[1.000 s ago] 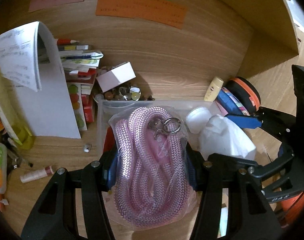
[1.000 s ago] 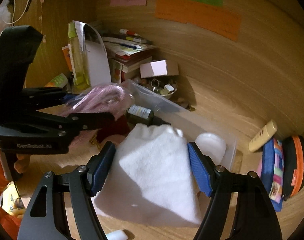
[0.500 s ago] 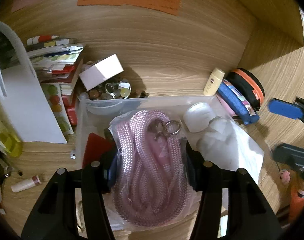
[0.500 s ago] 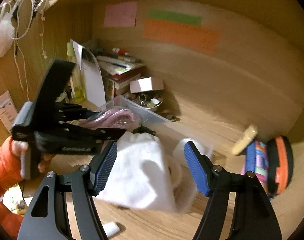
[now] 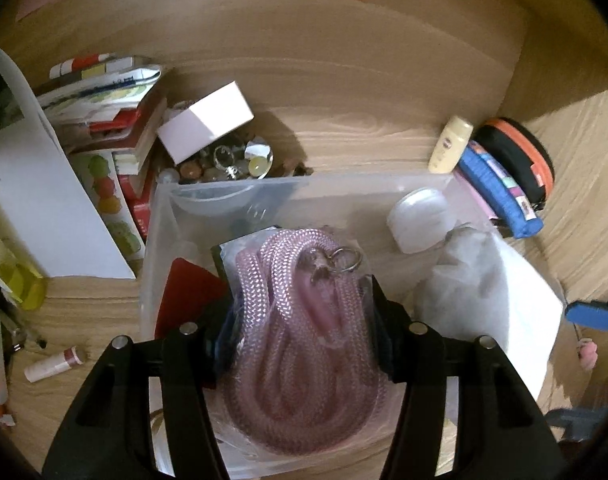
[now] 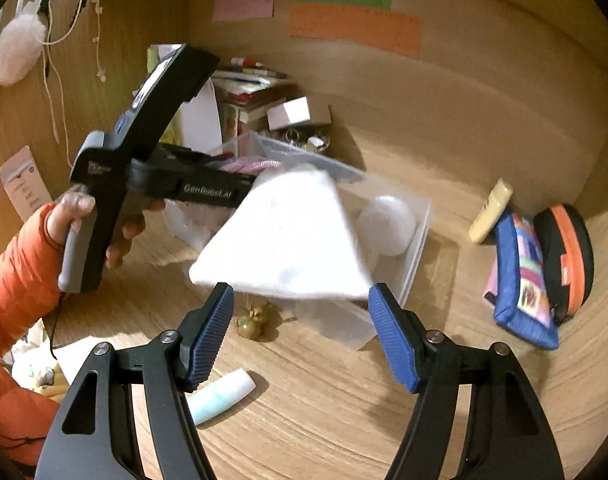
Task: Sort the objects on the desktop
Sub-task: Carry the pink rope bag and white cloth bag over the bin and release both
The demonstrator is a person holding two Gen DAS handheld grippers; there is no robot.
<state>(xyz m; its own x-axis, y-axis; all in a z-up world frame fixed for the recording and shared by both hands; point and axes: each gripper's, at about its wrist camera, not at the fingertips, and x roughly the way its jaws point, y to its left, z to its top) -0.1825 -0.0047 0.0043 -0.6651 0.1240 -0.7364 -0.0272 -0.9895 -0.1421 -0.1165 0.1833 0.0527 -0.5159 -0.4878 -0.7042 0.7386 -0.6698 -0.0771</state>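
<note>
Left claw [image 5: 299, 316] grips the bagged pink rope [image 5: 304, 340] above the clear bin [image 5: 304, 184].

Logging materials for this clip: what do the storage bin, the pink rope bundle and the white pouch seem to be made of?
Storage bin: translucent frosted plastic, since its contents show hazily through the walls.
Pink rope bundle: braided woven cord, likely synthetic, with a metal clasp, inside a glossy clear plastic bag.
White pouch: soft matte fabric, perhaps fleece or felt; it slumps and creases. The exact fibre cannot be told.
</note>
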